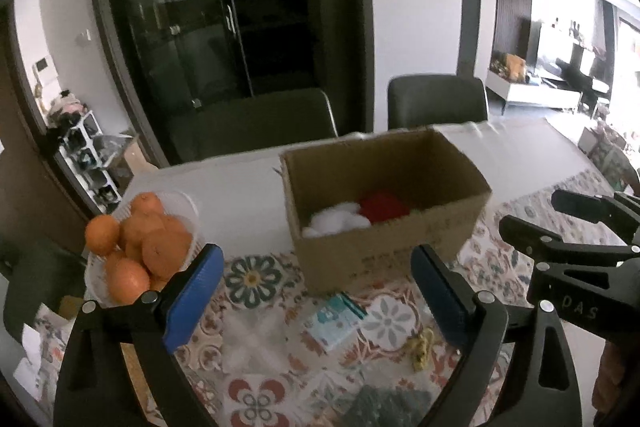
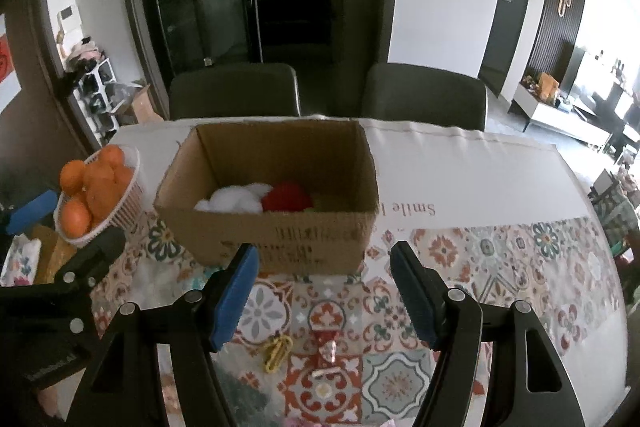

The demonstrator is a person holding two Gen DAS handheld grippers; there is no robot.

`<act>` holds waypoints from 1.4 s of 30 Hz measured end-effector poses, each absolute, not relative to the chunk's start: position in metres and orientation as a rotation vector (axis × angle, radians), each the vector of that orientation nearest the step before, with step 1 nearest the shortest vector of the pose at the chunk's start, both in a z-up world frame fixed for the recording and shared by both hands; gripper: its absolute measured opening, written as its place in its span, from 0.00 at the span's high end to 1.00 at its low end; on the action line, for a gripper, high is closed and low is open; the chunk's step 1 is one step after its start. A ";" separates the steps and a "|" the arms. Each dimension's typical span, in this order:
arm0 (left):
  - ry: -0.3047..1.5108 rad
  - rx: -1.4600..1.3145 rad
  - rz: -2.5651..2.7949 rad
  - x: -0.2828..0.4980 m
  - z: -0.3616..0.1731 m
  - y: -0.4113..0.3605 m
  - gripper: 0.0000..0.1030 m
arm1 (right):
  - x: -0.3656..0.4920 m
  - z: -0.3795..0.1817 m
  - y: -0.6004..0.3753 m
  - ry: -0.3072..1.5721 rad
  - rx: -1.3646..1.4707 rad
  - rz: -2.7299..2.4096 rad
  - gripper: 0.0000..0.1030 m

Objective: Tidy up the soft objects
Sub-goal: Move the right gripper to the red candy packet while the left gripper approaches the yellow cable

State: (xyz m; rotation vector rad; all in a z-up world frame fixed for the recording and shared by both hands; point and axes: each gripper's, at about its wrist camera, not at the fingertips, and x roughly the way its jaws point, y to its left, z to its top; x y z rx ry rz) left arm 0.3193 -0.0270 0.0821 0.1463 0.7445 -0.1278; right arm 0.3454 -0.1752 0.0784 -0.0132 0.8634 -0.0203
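Note:
An open cardboard box [image 1: 384,247] [image 2: 280,235] stands on the patterned tablecloth. Inside it lie a white fluffy lump [image 1: 336,221] [image 2: 236,201] and a red soft thing [image 1: 384,207] [image 2: 288,199]. My left gripper [image 1: 316,267] is open in front of the box, nothing between its blue pads [image 1: 192,295]. My right gripper [image 2: 324,259] is also open and empty, just before the box's front wall. On the cloth near me lie a clear bag of white stuffing [image 1: 256,343], a teal packet [image 1: 336,319], a small yellow thing [image 1: 422,347] [image 2: 276,347] and a dark green-grey soft piece [image 1: 384,407].
A white basket of oranges [image 1: 136,247] [image 2: 96,195] stands left of the box. Two dark chairs [image 2: 236,91] are at the table's far side. A small red-and-white wrapper [image 2: 328,345] lies on the cloth. Bare white cloth [image 2: 460,179] stretches right of the box.

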 end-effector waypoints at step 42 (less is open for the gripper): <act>1.209 0.180 -0.367 0.329 -0.072 -0.085 0.13 | 0.349 -0.097 -0.212 1.289 0.199 0.062 0.45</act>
